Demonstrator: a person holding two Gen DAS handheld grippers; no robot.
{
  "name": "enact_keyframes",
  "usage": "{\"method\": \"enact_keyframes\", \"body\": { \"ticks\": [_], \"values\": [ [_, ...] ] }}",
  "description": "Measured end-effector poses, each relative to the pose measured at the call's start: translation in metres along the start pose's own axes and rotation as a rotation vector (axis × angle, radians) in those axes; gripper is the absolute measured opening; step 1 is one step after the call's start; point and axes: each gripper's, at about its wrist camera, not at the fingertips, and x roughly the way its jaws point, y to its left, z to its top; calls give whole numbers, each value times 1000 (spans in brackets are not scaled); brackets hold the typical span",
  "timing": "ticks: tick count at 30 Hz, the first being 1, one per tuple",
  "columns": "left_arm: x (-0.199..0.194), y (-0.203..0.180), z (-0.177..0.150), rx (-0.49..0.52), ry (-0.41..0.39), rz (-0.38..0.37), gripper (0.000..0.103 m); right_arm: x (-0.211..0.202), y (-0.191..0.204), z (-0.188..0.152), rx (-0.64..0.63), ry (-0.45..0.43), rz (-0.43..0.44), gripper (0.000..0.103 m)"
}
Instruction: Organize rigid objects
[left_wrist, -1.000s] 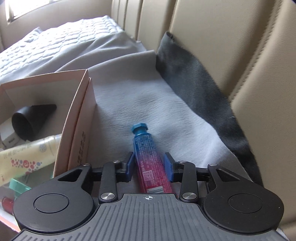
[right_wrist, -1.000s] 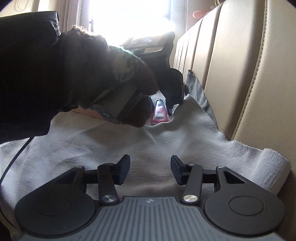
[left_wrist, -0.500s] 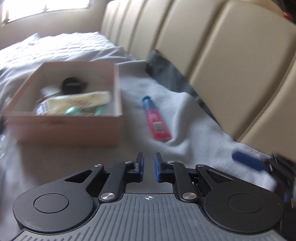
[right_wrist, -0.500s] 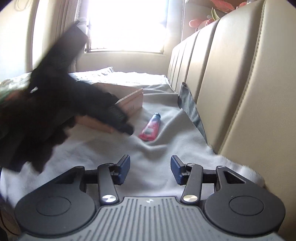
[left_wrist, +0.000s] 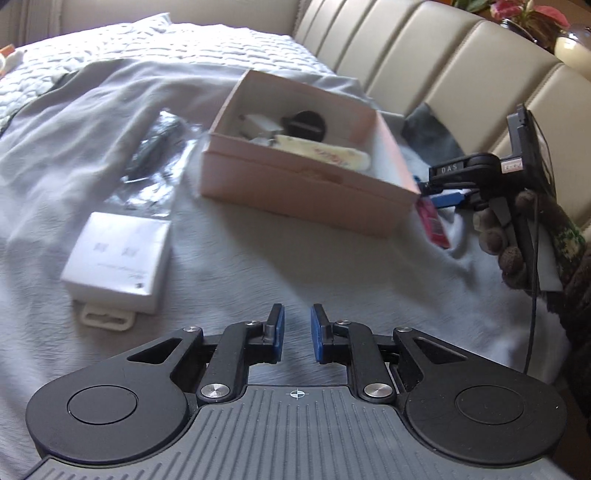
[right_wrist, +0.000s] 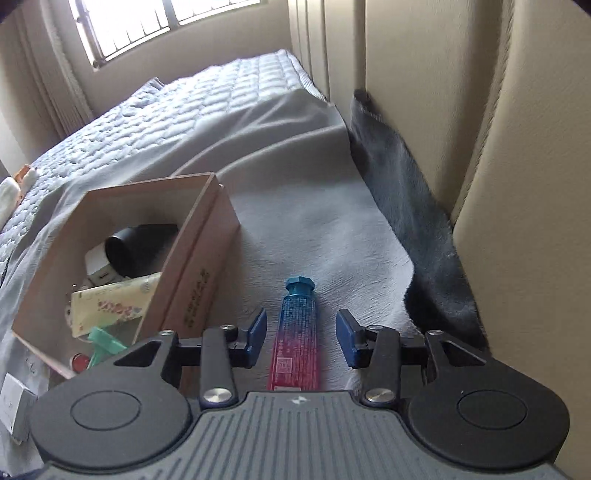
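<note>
Pink-and-blue tube (right_wrist: 295, 334) lies on the grey blanket (right_wrist: 306, 221) just right of the box (right_wrist: 192, 266), between the spread, empty fingers of the right gripper (right_wrist: 300, 338), lined up lengthwise, likely for a side grasp. Left gripper (left_wrist: 294, 334), near, narrowly parted, holds nothing.

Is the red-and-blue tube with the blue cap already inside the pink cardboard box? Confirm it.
No: the red-and-blue tube lies on the grey blanket beside the pink cardboard box, between the open fingers of the right gripper.
</note>
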Motion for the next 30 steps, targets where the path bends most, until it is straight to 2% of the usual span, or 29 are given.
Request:
{"method": "enact_keyframes", "body": {
  "ticks": [2, 3, 5, 6, 10, 16, 21, 23, 26, 28, 30],
  "values": [
    [-1, 12, -3, -28, -9, -11, 17, 18, 3, -2, -22, 35, -13, 42],
    [-2, 17, -4, -47, -12, -22, 17, 20, 9, -7, -56, 20, -31, 41],
    [-3, 24, -5, -76, -19, -34, 17, 13, 23, -18, -154, -6, -58, 29],
    [-4, 28, -5, -84, -22, -38, 17, 7, 27, -22, -167, -11, -53, 29],
    [-8, 32, -8, -101, -26, -61, 17, -38, 34, -42, -161, -39, 26, 28],
    [-11, 27, -16, -90, -14, -97, 17, -130, 50, -86, -237, -127, 118, 28],
    [-18, 31, -23, -98, -15, -116, 17, -183, 85, -111, -320, -119, 257, 28],
    [-24, 37, -24, -109, -27, -112, 17, -193, 104, -108, -332, -116, 325, 28],
    [-31, 51, -25, -137, -46, -97, 17, -198, 131, -87, -331, -124, 412, 28],
    [-34, 62, -25, -162, -58, -83, 17, -195, 155, -65, -341, -169, 403, 28],
    [-36, 73, -26, -191, -68, -69, 17, -184, 174, -35, -339, -230, 345, 28]
  ]
}}
